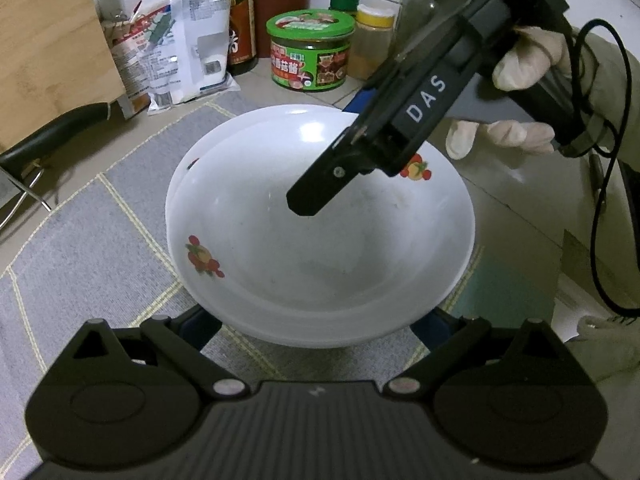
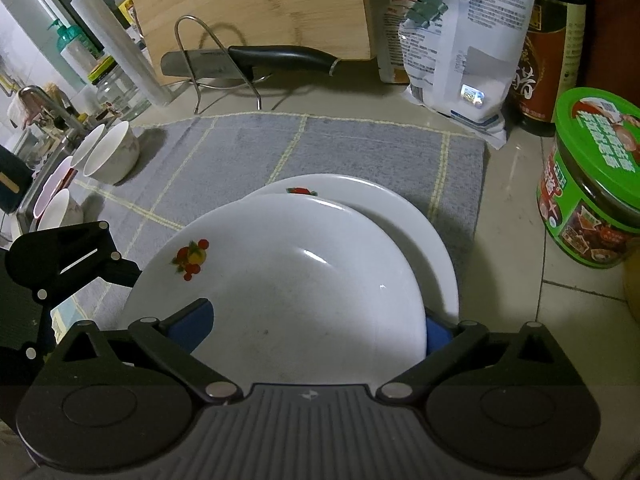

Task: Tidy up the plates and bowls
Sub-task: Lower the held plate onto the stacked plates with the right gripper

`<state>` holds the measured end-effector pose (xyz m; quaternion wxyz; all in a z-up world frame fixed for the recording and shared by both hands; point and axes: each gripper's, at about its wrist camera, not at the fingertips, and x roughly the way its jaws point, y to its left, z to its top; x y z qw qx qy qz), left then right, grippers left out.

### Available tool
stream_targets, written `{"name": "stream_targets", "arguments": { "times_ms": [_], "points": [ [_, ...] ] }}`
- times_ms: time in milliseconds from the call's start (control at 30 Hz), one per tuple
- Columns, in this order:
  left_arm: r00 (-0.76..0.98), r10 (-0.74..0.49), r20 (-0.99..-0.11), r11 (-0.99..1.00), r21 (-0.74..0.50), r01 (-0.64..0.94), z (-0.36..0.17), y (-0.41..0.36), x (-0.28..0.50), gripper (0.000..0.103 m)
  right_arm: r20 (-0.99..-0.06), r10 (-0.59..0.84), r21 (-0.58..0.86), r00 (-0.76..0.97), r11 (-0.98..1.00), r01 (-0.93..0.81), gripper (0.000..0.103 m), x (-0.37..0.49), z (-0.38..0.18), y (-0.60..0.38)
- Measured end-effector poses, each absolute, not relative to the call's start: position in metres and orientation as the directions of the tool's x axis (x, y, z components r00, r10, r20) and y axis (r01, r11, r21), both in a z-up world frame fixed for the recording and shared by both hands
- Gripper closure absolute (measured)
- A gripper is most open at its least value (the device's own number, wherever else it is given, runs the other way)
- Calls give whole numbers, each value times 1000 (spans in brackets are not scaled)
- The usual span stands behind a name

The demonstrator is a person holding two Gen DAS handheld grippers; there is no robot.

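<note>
My right claw [image 2: 316, 328] holds the top plate [image 2: 280, 280] by its near rim at the bottom centre of the right view: one blue finger [image 2: 192, 326] lies over the plate's inner face, the other [image 2: 438, 336] sits under the rim at the right. This plate lies tilted on a second plate [image 2: 416, 224], which rests on the grey mat [image 2: 340, 144].

In the left view the plates [image 1: 320, 248] fill the centre. My left claw [image 1: 320, 324] is wide, its blue fingers [image 1: 200, 326] showing either side of the near rim; I cannot tell whether they touch it.

Small bowls [image 2: 114, 152] stand at the mat's left edge. A knife [image 2: 256, 58] and cutting board [image 2: 256, 8] sit at the top, a green tin [image 2: 592, 184] at the right.
</note>
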<state>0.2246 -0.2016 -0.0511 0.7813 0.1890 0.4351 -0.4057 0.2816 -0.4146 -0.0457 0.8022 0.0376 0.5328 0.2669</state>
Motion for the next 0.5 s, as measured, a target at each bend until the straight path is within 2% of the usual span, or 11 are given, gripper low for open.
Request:
{"name": "stream_targets", "arguments": {
  "times_ms": [500],
  "points": [
    [290,-454,-842,594,-43,804,-50,-202,226,4,-856,436,323,278,871,-371,0,281,-43,-412]
  ]
}}
